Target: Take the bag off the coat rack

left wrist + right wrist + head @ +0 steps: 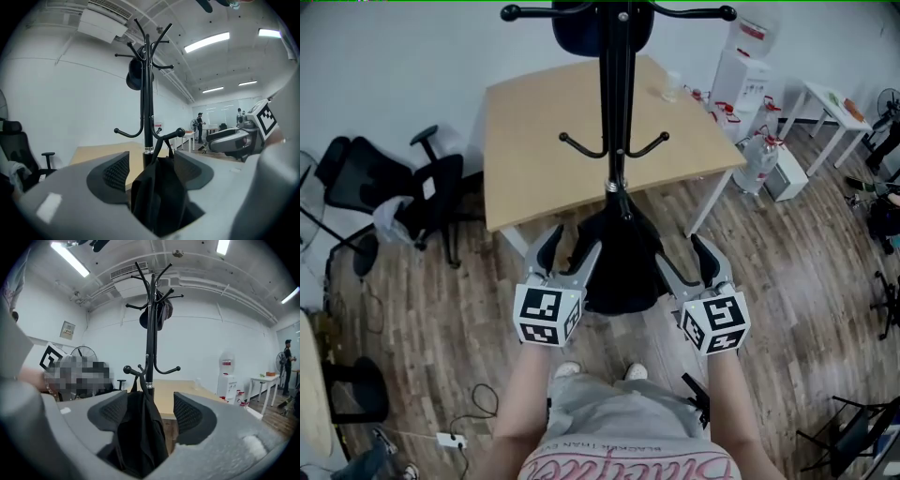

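A black bag (623, 267) is shown hanging lengthwise from a low hook of the coat rack (617, 112), straight ahead between 2 claws. The left claw (569, 255) and right claw (687, 264) are held spread at its sides, equally near, with nothing pinched.

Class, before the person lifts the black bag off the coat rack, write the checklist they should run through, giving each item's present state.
1. Jaws of the left gripper apart: ok; the bag is between them, not pinched.
2. Jaws of the right gripper apart: ok; the same bag is between them.
3. The strap hangs on a lower hook: ok.
4. The coat rack stands upright: ok.
5. The strap is free to slip over the hook's ball tip: cannot tell.
6. The bag is light enough for an easy lift: cannot tell.
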Demonstrator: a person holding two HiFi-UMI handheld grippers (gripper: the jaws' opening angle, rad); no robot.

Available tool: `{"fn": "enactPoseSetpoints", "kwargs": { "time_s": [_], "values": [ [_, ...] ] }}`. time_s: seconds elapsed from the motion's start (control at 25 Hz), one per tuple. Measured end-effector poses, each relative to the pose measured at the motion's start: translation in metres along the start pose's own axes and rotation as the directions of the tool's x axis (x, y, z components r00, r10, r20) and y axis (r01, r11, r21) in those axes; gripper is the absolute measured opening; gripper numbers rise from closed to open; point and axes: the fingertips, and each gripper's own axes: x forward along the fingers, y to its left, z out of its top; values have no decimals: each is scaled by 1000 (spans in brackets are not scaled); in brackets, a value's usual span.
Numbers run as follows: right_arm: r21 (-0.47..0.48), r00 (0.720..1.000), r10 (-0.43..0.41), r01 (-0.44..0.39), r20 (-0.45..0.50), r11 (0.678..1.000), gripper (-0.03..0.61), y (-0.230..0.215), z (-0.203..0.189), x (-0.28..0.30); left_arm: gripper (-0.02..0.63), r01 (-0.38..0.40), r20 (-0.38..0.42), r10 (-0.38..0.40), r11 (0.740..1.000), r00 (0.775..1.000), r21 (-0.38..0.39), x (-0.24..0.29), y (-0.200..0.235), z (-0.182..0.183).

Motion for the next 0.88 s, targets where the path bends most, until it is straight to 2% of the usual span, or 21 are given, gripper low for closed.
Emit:
{"fn": "enactPoseSetpoints", "kwargs": {
  "time_s": [0.16, 0.28, 0.36, 0.52, 0.6, 0.76, 0.88],
  "values": [
    [22, 1000, 20, -20, -6, 1000, 328, -6, -4, 5, 369, -21, -4, 21, 999, 1000, -50, 1, 1, -7],
    [37, 999, 26, -25, -24, 999, 328, -8, -11, 11, 376, -34, -14, 33, 993, 999, -111, 1, 6, -18],
    [66, 997, 61, -58, -38, 996, 328, -8, -18, 14, 376, -45, -41, 40, 991, 998, -128, 1, 5, -29],
    [82, 988, 132, -125, -84, 989, 328, 0, -35, 22, 376, -66, -96, 53, 989, 994, -136, 2, 2, -51],
    [63, 981, 149, -142, -121, 988, 306, 5, -46, 27, 376, -70, -121, 54, 989, 991, -128, 4, 1, -62],
    [53, 976, 144, -137, -166, 989, 235, 8, -68, 35, 365, -66, -172, 46, 991, 984, -114, 9, 0, -83],
    [79, 974, 125, -112, -191, 991, 235, 8, -82, 40, 353, -62, -215, 36, 992, 976, -114, 13, 2, -100]
  ]
}}
